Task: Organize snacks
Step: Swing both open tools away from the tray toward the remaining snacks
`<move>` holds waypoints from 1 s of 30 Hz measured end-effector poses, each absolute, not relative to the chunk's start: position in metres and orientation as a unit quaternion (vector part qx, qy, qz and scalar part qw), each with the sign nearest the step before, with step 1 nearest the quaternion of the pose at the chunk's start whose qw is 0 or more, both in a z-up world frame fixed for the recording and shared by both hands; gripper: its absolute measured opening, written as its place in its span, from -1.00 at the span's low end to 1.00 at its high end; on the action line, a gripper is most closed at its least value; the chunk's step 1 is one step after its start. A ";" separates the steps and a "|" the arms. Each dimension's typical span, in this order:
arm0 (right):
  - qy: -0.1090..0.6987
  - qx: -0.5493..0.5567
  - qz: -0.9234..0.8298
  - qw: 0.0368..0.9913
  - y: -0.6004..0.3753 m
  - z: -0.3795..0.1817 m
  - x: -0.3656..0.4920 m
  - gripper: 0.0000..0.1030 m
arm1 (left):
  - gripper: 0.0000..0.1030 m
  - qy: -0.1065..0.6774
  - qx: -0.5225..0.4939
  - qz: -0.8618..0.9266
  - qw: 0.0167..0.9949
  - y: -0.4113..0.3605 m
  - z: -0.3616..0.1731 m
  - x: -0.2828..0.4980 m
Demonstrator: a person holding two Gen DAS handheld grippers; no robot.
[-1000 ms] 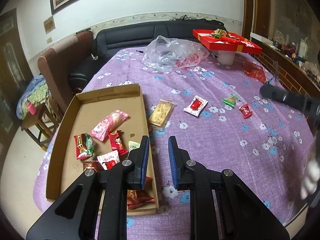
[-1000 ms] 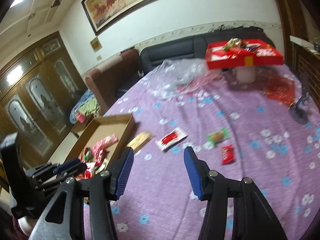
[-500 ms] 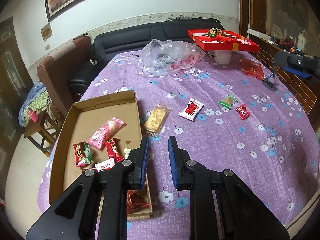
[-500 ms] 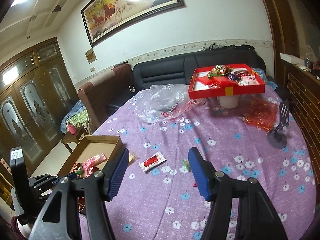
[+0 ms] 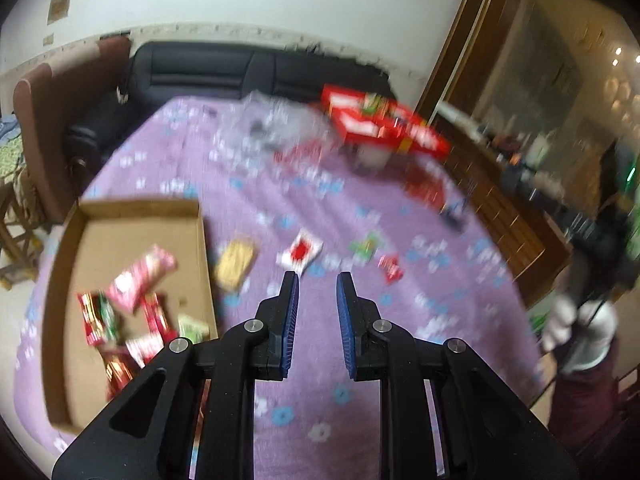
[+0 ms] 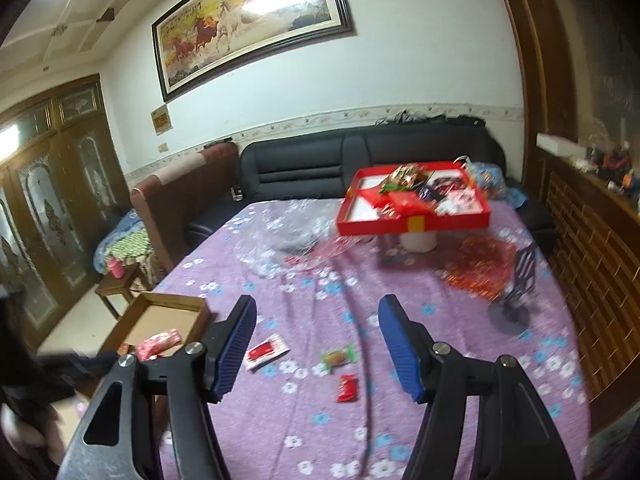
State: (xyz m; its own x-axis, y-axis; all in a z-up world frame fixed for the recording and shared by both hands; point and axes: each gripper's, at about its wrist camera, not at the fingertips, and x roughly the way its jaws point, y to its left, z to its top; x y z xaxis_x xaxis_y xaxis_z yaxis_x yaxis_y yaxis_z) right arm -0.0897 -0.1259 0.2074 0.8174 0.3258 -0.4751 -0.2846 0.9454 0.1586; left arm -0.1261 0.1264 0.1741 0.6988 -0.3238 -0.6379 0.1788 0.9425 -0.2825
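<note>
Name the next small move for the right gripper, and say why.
Probably lower the right gripper onto the green-ended snack lying loose on the purple tablecloth. Its jaws are open with nothing between them, that snack lies right between its fingers in view, and the cardboard tray already holds other snacks.

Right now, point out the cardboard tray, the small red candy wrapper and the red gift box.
cardboard tray (image 5: 138,204): left wrist view, far rim.
small red candy wrapper (image 6: 347,388): right wrist view, wrapper's middle.
red gift box (image 6: 416,224): right wrist view, front wall.
</note>
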 end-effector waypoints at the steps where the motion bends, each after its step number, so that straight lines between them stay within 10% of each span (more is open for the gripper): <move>1: 0.253 0.031 0.156 0.954 -0.126 0.210 -0.088 0.30 | -0.66 0.356 -0.101 -0.143 0.918 0.130 0.187 -0.123; 10: 0.311 0.094 0.190 0.927 -0.126 0.162 -0.066 0.49 | -0.66 0.364 -0.136 -0.096 0.916 0.158 0.160 -0.102; 20: 0.330 0.435 0.335 0.768 -0.157 0.087 -0.098 0.51 | -0.66 0.345 -0.140 -0.098 0.923 0.137 0.149 -0.137; 30: 0.287 0.246 0.217 0.900 -0.211 0.153 -0.143 0.51 | -0.67 0.297 -0.163 -0.154 0.928 0.078 0.146 -0.115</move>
State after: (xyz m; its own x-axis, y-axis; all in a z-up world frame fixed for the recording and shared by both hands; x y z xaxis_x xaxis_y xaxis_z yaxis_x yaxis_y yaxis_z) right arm -0.1429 -0.2106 0.1529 0.7412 0.5324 -0.4088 -0.2506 0.7845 0.5672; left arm -0.1146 0.0779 0.1456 0.7757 -0.3831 -0.5016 0.1898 0.8995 -0.3935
